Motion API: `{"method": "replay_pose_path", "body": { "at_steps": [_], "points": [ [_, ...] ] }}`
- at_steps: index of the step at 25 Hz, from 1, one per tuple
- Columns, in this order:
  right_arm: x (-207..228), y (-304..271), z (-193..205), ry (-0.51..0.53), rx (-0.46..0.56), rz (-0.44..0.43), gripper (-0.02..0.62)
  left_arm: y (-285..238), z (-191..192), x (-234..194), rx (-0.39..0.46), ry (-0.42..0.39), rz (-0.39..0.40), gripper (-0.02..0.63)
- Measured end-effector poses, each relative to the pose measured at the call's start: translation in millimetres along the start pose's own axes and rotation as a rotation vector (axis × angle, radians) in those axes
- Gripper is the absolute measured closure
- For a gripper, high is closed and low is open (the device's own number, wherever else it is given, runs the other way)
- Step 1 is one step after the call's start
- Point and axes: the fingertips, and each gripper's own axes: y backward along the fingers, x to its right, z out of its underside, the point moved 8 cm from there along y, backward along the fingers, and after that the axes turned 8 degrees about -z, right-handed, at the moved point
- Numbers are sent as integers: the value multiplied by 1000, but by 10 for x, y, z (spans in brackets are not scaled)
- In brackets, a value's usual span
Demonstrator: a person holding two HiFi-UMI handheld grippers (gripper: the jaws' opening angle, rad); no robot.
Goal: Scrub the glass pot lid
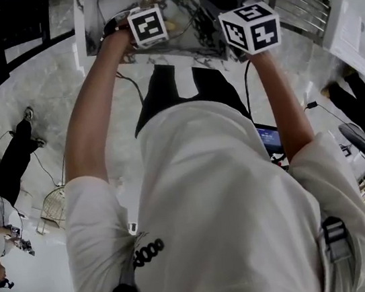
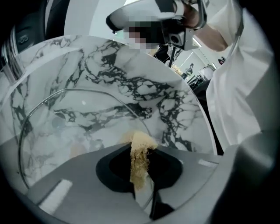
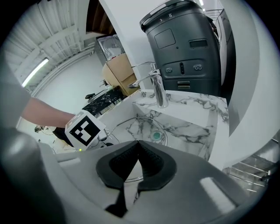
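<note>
Head view: the person leans over a marble sink (image 1: pixel 178 48) with both arms stretched forward. The left gripper (image 1: pixel 147 26) is above the basin and the right gripper (image 1: pixel 251 27) is just beside it. Only their marker cubes show here, not the jaws.

Left gripper view: the jaws are clamped on a tan, fibrous scrubber (image 2: pixel 139 159), whose frayed top sticks out past the tips. Right in front of it is the glass pot lid (image 2: pixel 78 127) — a clear disc with a thin curved rim and the veined marble showing through it. The scrubber's end sits at the lid's lower edge, but I cannot tell whether it touches the glass.

Right gripper view: this gripper's tips are pressed together, with a small hollow left behind them. The lid (image 3: pixel 140 124) lies low in the basin below and ahead of the jaws, its rim visible through that hollow — whether the jaws pinch it cannot be told. A teal drain (image 3: pixel 156 135) shows through the glass. A chrome faucet (image 3: pixel 157 85) stands at the back of the basin, with a dark appliance (image 3: pixel 186 43) behind it.
</note>
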Motion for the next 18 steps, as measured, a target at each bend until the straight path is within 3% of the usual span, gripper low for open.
{"method": "replay_pose_path", "body": {
  "at_steps": [7,12,18],
  "points": [
    [-97,-8,35,-4,3,2,592,127,377,-88,-179,16,-31,554],
    [-112,11,60,-8,10,10,592,191,539,-230,-276,-34,-90,554],
    [-100,58,69,-22,21,23,592,267,573,-504,-310,-20,-216,555]
  ]
}}
